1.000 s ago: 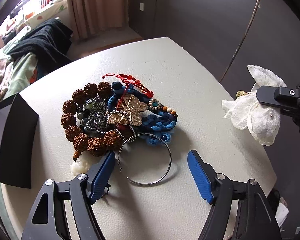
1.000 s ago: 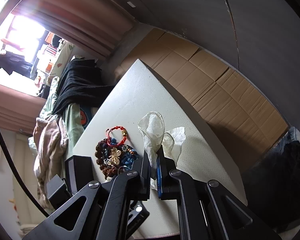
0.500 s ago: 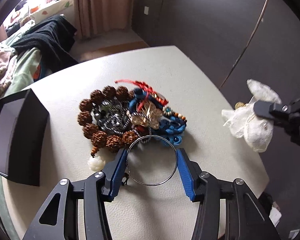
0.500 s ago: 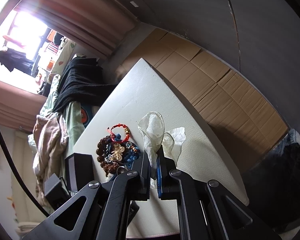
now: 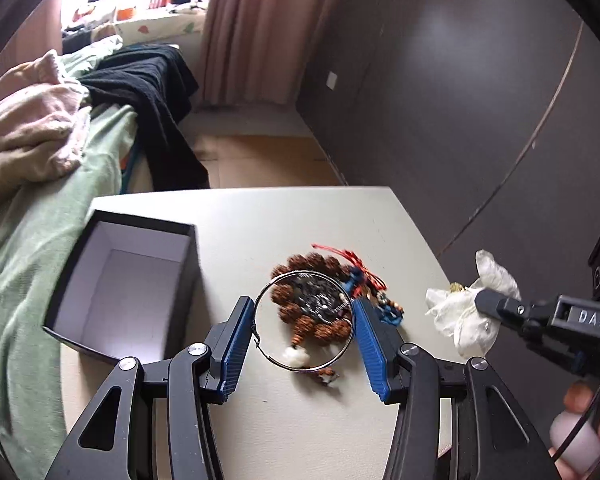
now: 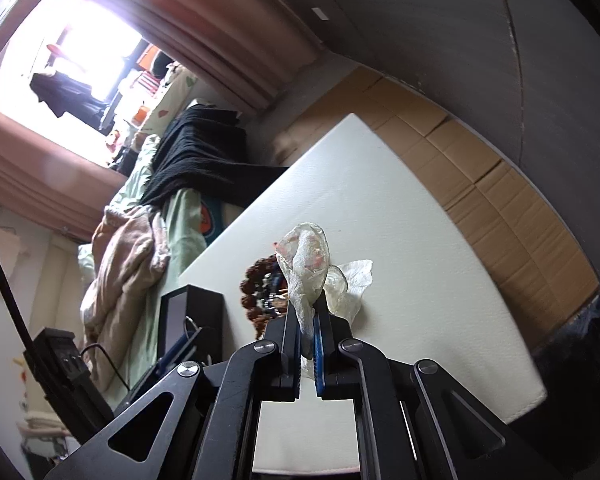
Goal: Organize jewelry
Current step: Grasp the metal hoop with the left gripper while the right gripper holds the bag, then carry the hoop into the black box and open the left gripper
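My left gripper (image 5: 304, 320) is shut on a thin silver bangle (image 5: 265, 354), held upright between its blue pads above the table. Behind it a pile of jewelry (image 5: 314, 306) lies on the white table (image 5: 292, 220): brown seed beads, dark beads, a blue braid and a red cord. An open black box (image 5: 120, 284) with a white inside stands to the left. My right gripper (image 6: 308, 322) is shut on a white gauzy pouch (image 6: 306, 264), also seen at the right of the left wrist view (image 5: 466, 312).
A bed with green sheet (image 5: 40, 220), pink and black clothes lies left of the table. Dark wardrobe doors (image 5: 460, 100) stand at the right. Cardboard (image 6: 480, 168) covers the floor beyond the table's far edge.
My left gripper closed on the bangle and lifted it off the table, pulling back so the box's open inside came into view. The right gripper kept hold of the pouch.
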{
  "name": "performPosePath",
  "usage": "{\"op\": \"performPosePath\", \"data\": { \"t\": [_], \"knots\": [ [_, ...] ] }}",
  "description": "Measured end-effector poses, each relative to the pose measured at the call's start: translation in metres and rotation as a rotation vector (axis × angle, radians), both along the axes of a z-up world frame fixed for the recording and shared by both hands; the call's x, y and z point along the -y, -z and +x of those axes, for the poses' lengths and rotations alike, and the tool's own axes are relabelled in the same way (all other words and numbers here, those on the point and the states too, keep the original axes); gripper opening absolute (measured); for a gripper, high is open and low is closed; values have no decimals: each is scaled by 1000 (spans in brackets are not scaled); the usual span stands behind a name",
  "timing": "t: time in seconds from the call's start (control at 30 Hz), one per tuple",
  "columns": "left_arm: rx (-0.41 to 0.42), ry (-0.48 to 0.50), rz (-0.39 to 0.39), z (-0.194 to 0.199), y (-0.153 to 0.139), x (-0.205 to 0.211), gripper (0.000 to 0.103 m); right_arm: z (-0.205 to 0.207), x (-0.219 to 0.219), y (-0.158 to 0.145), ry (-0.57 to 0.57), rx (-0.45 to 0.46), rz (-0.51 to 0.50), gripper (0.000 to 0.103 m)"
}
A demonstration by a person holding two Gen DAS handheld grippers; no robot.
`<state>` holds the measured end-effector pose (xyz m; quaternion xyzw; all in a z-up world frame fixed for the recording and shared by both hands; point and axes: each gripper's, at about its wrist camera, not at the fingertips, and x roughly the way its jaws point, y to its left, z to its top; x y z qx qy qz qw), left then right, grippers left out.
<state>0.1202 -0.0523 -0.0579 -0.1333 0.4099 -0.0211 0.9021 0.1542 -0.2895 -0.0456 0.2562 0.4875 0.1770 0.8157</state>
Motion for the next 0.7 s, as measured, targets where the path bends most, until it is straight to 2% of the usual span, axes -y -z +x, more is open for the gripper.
{"op": "performPosePath", "data": {
  "t": [0.27, 0.53, 0.6, 0.67, 0.7],
  "knots": [
    [39, -117, -38, -14, -12, -54, 52, -8, -24, -8, -47, 63, 14, 6],
    [110, -170, -75, -23, -24, -85, 54, -9, -50, -9, -89, 100, 23, 6],
    [100, -180, -97, -22, -24, -95, 61, -8, -59, -8, -106, 103, 30, 6],
    [96, -205, -123, -23, -24, -106, 75, -8, -68, -8, -124, 107, 36, 6],
    [103, -216, -131, -25, -24, -109, 77, -8, -73, -8, -140, 111, 45, 6]
  ]
}}
